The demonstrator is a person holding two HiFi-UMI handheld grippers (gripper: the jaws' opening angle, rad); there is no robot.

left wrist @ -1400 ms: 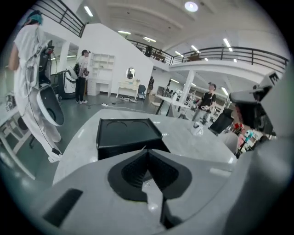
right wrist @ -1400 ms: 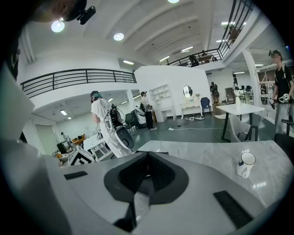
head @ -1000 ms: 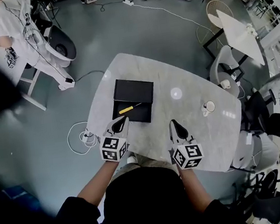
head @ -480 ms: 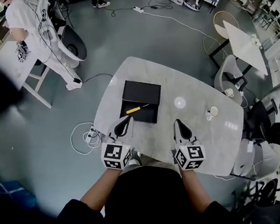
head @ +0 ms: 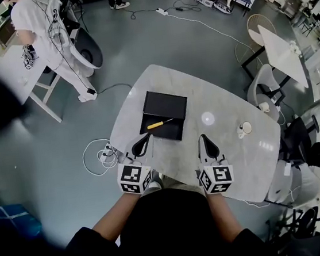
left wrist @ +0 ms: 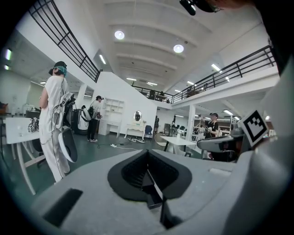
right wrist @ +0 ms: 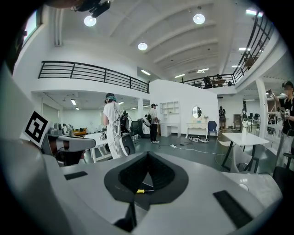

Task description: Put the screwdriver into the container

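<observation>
A black container [head: 167,103] lies opened out on the pale table [head: 233,156], a little ahead of me. The screwdriver [head: 155,124], with a yellow handle, rests across its near half. My left gripper [head: 144,139] is shut and empty, its tips just short of the container's near left corner. In the left gripper view the left gripper [left wrist: 147,155] shows its jaws pressed together. My right gripper [head: 206,142] is to the right, over bare table, also shut and empty. The right gripper [right wrist: 147,155] view shows the yellow handle [right wrist: 139,191] low behind the jaws.
A small white cup [head: 244,127] stands near the table's right edge. A white cable [head: 97,158] loops on the floor left of the table. Chairs [head: 262,86] crowd the right side. A person in white [head: 40,20] stands at a white table far left.
My left gripper has drawn back a little from the container's near edge toward me. The right gripper stays about where it was. The screwdriver has not moved.
</observation>
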